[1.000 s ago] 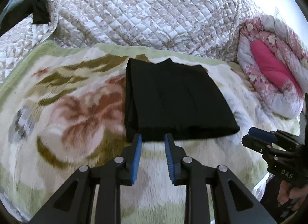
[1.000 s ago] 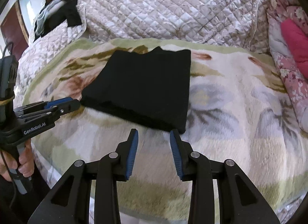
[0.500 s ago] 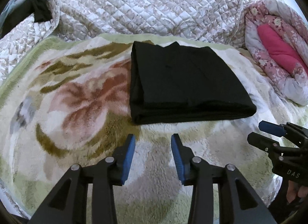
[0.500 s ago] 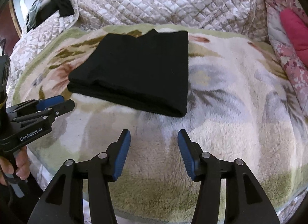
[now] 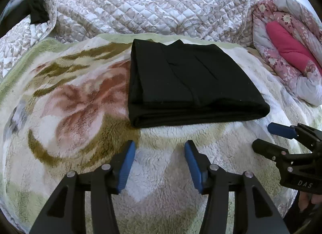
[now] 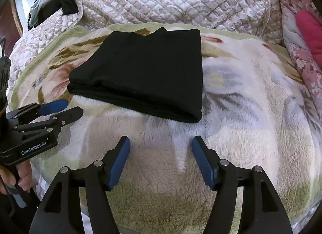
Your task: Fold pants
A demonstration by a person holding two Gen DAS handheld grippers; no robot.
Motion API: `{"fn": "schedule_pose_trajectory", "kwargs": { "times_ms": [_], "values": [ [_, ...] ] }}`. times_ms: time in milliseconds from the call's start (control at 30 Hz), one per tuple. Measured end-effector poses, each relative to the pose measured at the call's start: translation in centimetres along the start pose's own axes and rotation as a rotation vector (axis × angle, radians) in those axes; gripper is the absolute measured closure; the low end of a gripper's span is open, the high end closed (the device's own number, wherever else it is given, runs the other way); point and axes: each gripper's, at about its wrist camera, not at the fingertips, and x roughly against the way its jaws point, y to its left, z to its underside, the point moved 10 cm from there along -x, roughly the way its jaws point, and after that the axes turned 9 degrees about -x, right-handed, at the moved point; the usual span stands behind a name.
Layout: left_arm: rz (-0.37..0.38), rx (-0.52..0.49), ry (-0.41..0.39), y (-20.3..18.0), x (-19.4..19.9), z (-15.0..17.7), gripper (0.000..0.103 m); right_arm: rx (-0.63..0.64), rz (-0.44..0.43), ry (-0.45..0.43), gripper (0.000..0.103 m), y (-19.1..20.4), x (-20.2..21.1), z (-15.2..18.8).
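"GenRobot.AI" lettering (image 6: pixel 33 150) on left gripper (image 6: pixel 66 108)

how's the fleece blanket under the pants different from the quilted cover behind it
The fleece blanket is fluffy, with large pink, olive and grey flowers; the quilted cover is smooth, diamond-stitched, in pale grey-beige. The blanket lies flat and bears the black pants; the cover rises behind and bears none of them. Both are floral-patterned bedding.
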Motion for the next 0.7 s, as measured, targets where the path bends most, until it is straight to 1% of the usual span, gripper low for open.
{"fn": "schedule_pose_trajectory", "kwargs": {
  "times_ms": [233,300,333,367,433,467,500,567,633,700],
  "values": [
    [-0.006,-0.007,0.0,-0.1,0.1,-0.2,0.049,-0.009,-0.001,0.008,0.037,0.0,0.1,0.0],
    [0.001,0.001,-0.003,-0.1,0.2,-0.3,0.049,-0.043,-0.034,0.002,0.037,0.2,0.8,-0.5],
    [0.008,0.008,-0.013,-0.1,0.4,-0.6,0.049,-0.049,-0.039,-0.015,0.042,0.2,1.1,-0.8],
    [0.01,0.013,-0.03,0.0,0.8,-1.0,0.049,-0.051,-0.036,-0.034,0.055,0.1,1.4,-1.2],
    [0.015,0.01,-0.073,0.0,1.5,-2.3,0.049,-0.059,-0.026,-0.063,0.065,0.0,1.8,-2.1],
    [0.019,0.007,-0.094,-0.1,1.9,-3.0,0.049,-0.066,-0.024,-0.073,0.073,-0.1,1.9,-2.5],
    [0.023,0.0,-0.111,-0.3,2.1,-3.7,0.051,-0.07,-0.023,-0.081,0.075,-0.2,1.9,-2.9],
    [0.023,-0.017,-0.137,-0.6,2.2,-5.0,0.054,-0.065,-0.021,-0.096,0.076,-0.1,1.8,-3.7],
    [0.028,-0.031,-0.15,-0.9,1.8,-5.8,0.054,-0.058,-0.018,-0.095,0.076,-0.1,1.2,-3.8],
    [0.024,-0.036,-0.125,-0.8,0.6,-5.8,0.056,-0.06,-0.019,-0.056,0.076,-0.3,0.2,-3.5]
  ]
}}
